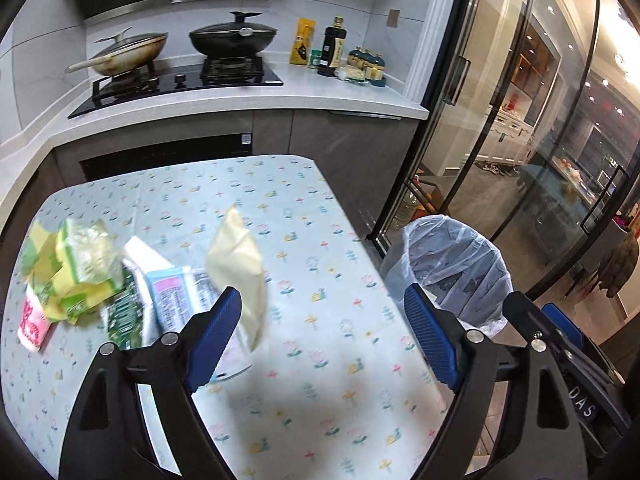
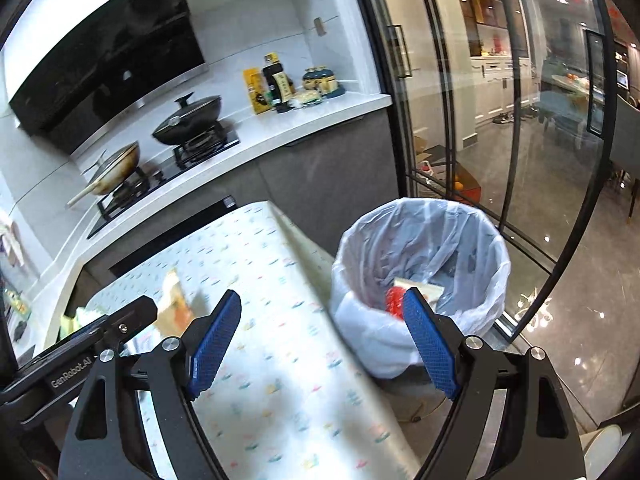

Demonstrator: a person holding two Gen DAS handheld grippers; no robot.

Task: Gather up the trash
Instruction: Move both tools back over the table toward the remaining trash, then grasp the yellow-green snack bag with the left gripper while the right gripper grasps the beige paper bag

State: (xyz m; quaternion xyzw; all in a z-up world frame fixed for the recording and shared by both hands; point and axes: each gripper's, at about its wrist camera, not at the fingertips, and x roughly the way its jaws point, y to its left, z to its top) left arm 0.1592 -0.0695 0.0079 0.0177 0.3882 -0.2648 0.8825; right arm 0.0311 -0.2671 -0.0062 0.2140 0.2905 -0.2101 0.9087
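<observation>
While both grippers hang above the flowered bench (image 1: 304,216), neither holds anything. The left gripper (image 1: 322,332) has its jaws wide, with only the bench's cloth showing between the blue pads (image 1: 216,336). A cream packet (image 1: 240,268), blurred and standing on edge, is just beyond the left pad; whether it touches the pad I cannot tell. Left of it lies a heap of trash: yellow-green wrappers (image 1: 80,272), a printed blue-and-pink pack (image 1: 172,296), a green leafy wrapper (image 1: 128,312) and a pink packet (image 1: 32,320) at the bench's near-left edge.

The right gripper (image 2: 322,332) also has wide jaws, nothing between them; it spans the bench's right edge, and its right pad sits in front of the bin (image 2: 420,280). The bin stands on the floor just beside the bench, lined with a clear bag, and holds a red piece (image 2: 394,300) and a pale flat packet (image 2: 428,288). From the left wrist view the bin (image 1: 452,272) shows past the bench's right edge.

Behind, a counter carries a hob with two lidded pans (image 1: 234,38) and some bottles (image 1: 334,48).
</observation>
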